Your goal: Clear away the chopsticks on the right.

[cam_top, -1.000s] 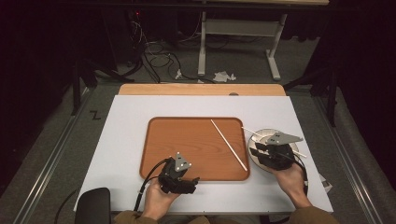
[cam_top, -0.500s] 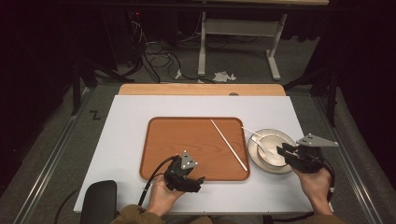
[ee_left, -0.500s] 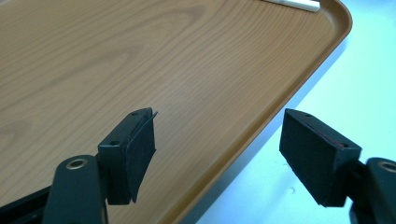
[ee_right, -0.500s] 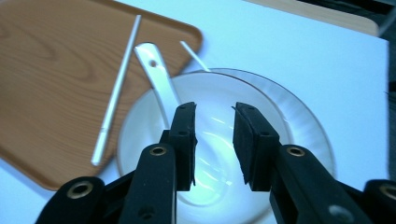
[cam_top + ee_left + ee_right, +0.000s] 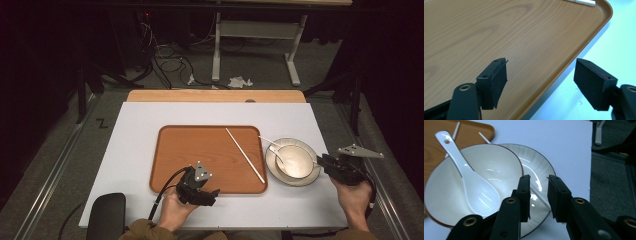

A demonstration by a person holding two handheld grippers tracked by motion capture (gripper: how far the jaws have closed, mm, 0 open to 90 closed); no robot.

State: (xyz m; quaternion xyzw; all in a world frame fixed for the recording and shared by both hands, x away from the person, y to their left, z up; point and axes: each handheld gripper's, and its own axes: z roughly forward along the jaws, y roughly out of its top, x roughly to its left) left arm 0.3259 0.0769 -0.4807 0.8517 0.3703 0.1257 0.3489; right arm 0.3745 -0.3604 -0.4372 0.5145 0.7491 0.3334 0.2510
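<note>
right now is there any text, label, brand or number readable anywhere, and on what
None on the tray, bowl, spoon, plate, chopstick or either gripper.
A dark Z-shaped mark on the floor left of the table: cannot tell if it is a letter or tape.

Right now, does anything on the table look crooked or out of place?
Yes. The bowl sits tilted and off-centre on the plate, leaning on its rim instead of flat. One white chopstick lies diagonally on the wooden tray; another lies on the plate, partly under the bowl. Nothing looks spilled or broken.
</note>
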